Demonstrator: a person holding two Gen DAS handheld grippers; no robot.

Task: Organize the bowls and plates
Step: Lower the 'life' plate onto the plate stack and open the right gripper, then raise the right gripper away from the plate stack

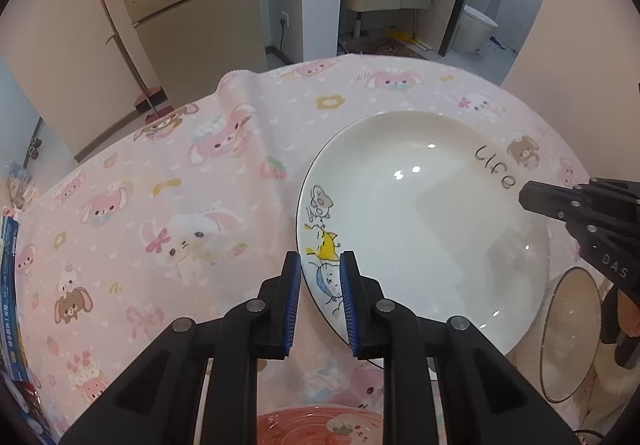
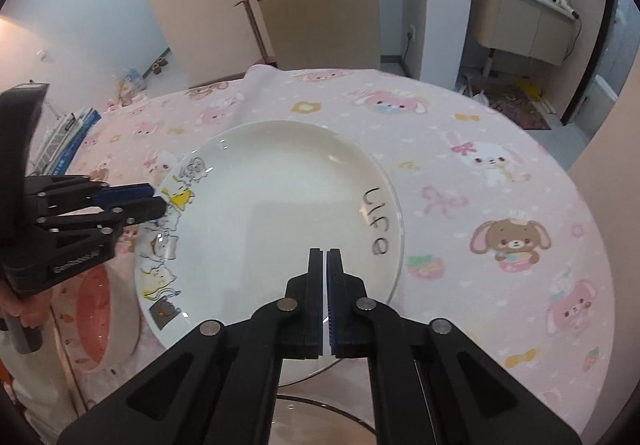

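A white plate (image 1: 420, 221) with cat drawings and the word "Life" is held above the pink cartoon tablecloth (image 1: 140, 213). My left gripper (image 1: 320, 265) is open, its blue pads straddling the plate's left rim at the cats. My right gripper (image 2: 324, 259) is shut on the plate's (image 2: 272, 213) near rim, beside the word "Life". The left gripper shows in the right wrist view (image 2: 154, 197), and the right gripper in the left wrist view (image 1: 528, 197).
A pink patterned bowl (image 1: 316, 427) sits at the near edge under my left gripper; it also shows in the right wrist view (image 2: 100, 305). A clear glass bowl (image 1: 572, 333) lies below my right gripper. Cabinets and a broom stand beyond the table.
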